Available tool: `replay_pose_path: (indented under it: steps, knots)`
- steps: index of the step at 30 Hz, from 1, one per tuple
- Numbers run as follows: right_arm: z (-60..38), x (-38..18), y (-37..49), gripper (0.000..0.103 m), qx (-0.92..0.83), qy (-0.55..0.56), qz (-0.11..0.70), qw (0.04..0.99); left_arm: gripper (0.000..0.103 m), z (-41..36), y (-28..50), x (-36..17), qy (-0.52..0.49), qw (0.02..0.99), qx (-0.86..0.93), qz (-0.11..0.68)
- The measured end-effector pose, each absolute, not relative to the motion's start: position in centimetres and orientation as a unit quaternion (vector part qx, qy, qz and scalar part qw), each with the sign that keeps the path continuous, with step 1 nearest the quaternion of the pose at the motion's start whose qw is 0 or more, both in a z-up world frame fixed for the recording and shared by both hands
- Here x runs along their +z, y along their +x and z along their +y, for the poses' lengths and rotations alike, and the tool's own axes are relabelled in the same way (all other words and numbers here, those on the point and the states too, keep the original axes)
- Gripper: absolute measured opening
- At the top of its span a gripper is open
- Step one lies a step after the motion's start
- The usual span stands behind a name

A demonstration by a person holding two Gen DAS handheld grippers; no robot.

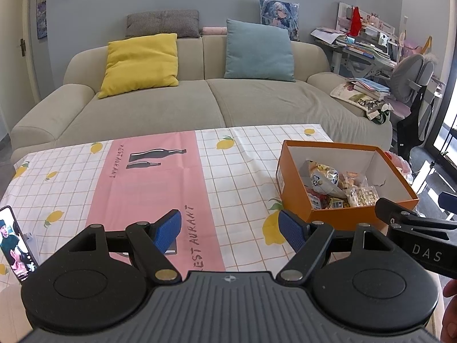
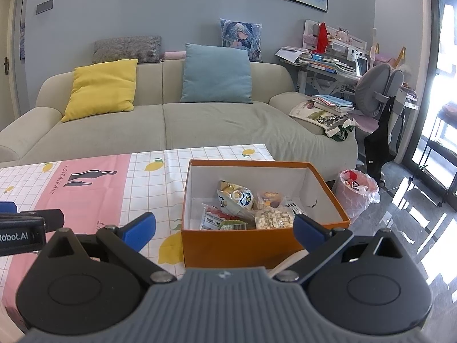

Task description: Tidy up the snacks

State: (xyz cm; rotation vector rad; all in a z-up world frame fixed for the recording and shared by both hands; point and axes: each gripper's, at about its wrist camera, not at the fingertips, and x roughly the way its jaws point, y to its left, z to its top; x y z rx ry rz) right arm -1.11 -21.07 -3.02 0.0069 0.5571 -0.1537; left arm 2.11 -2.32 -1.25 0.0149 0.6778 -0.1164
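An open orange box (image 1: 335,214) (image 2: 240,243) stands at the table's right end and holds several snack packets (image 1: 325,180) (image 2: 237,200). My left gripper (image 1: 231,231) hovers open over the pink strip of the tablecloth, left of the box, with nothing between its blue pads. My right gripper (image 2: 224,227) is open too, held just in front of the box's near wall, empty. The right gripper's black body (image 1: 414,234) shows at the right edge of the left wrist view. The left gripper's body (image 2: 25,228) shows at the left edge of the right wrist view.
The table wears a lemon-print cloth (image 1: 234,165) (image 2: 148,183) with a pink band. A phone (image 1: 14,243) stands propped at the table's left front. Behind it is a beige sofa (image 1: 200,100) with cushions. A bin with a pink bag (image 2: 357,191) sits on the floor to the right.
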Motion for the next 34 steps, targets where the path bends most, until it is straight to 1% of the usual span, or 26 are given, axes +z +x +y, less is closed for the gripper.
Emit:
replay_pose_path:
  steps: [34]
  knots:
    - [-22.4,-3.1,-1.2,0.100,-0.058,-0.001,0.284,0.957,0.091,-2.3,1.8,-1.1,0.002,0.942,-0.045,0.332]
